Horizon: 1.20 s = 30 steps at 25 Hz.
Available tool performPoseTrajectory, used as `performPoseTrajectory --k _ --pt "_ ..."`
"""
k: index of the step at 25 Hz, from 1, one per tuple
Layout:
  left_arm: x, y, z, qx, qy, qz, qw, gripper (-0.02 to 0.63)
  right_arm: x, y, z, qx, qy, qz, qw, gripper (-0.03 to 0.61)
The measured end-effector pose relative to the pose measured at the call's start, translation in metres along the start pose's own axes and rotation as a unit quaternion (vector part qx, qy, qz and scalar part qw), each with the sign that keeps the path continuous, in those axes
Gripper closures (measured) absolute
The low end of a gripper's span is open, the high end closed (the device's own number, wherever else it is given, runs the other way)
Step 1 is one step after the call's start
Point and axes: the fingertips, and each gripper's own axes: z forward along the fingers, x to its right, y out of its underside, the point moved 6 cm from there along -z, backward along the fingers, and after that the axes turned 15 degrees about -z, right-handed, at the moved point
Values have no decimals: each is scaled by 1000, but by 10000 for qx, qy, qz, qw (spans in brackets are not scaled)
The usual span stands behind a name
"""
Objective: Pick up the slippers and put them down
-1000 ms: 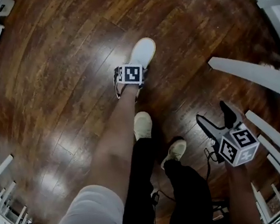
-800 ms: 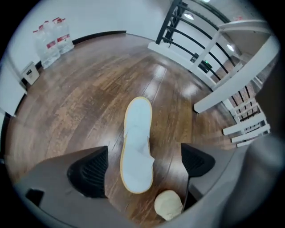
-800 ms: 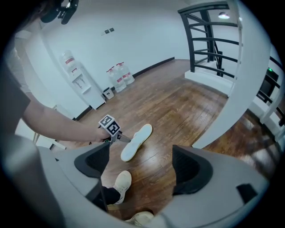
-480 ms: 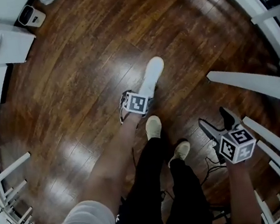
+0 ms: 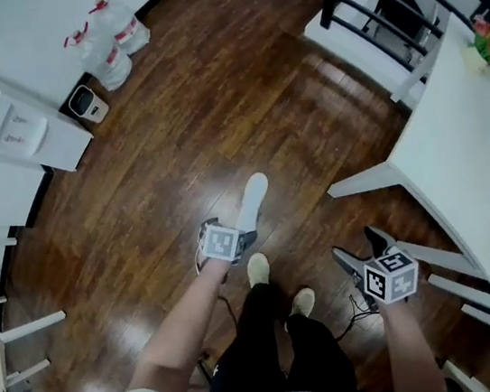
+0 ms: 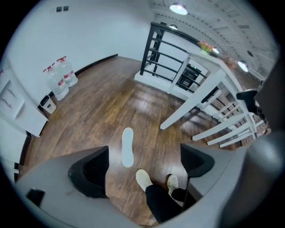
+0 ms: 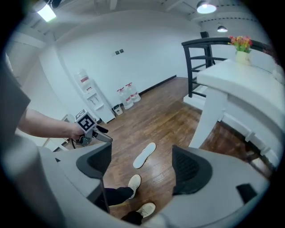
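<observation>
White flat slipper [image 5: 251,200] lies lengthwise just ahead of our open left gripper [image 5: 226,237], nearer than open right gripper [image 5: 361,252].

Even, bright indoor light falls from ceiling lamps [image 6: 178,7], and more of them show in the right gripper view. The glossy wooden floor [image 5: 213,104] throws back pale patches of glare, and shadows are faint and soft. Wide-angle lenses bow straight lines near the edges, and both gripper views have black corners. The left hand-held gripper [image 6: 142,167] and right hand-held gripper [image 7: 141,167] loom grey and out of focus.
</observation>
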Motion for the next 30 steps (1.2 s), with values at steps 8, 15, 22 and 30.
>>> performPoseTrajectory --k 8,15,22,30 --pt "144 -31 -203 942 581 799 9906 110 -12 -34 -189 450 353 -376 9977 138" --pt "230 10 -323 1432 908 1324 9766 110 -35 1 -339 915 977 -228 9907 115" --pt "285 42 -359 1496 1165 1702 9670 110 -49 55 -427 1240 1514 128 9806 115" --pt "371 46 -344 1199 1335 2337 9556 110 -30 99 -473 1424 1914 574 9694 120"
